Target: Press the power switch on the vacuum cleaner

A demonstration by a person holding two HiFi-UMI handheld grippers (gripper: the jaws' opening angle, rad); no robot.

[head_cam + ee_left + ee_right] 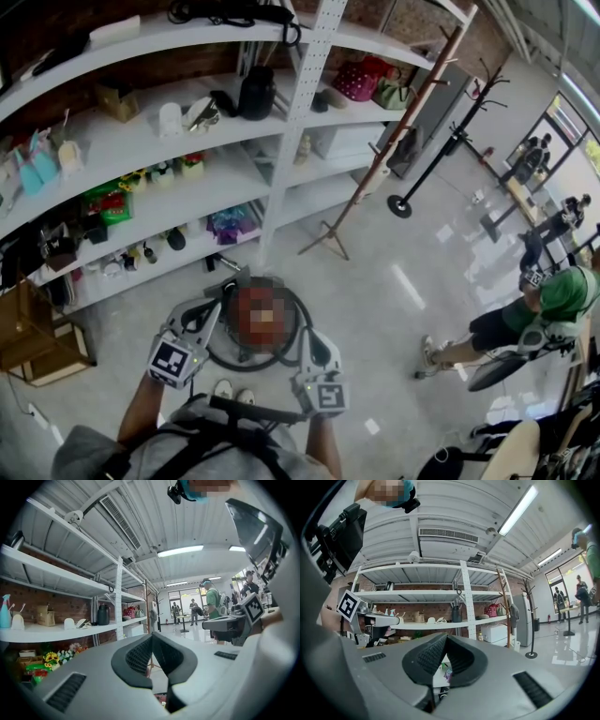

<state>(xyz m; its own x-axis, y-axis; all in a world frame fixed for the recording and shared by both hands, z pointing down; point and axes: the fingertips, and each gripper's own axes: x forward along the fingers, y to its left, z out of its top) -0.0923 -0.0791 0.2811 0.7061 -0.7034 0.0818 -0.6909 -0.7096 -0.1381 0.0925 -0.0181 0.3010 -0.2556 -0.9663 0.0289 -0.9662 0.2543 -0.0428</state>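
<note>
Red in the body and ringed by a loop of black hose, the canister vacuum cleaner (258,323) sits on the glossy pale floor (394,281) right below us in the head view. It lies just ahead of our white shoes (223,387), with one of our grippers on each side. Its top is blurred over, so we cannot make out the power switch. Our grey left gripper (152,637) hangs at the machine's left edge and our grey right gripper (446,638) at its right edge; we cannot tell whether either touches it. In the left gripper view the two dark ribbed pads (138,656) meet at their tips with nothing caught between them. The right gripper view shows the same: pads (431,654) pressed together at the tips, holding nothing. Both of those views look out level across the room rather than down at the machine. Ahead of us a tall white metal shelving unit (302,103) stands against a brick wall, loaded with bags, bottles, a black jug and small toys. A slim wooden coat stand (375,162) rises beside its right end, and a black coat stand with a round base (400,206) is farther right. A person in a green shirt (562,295) is well off to our right. A wooden crate (28,328) rests on the floor by the shelving's left end.
</note>
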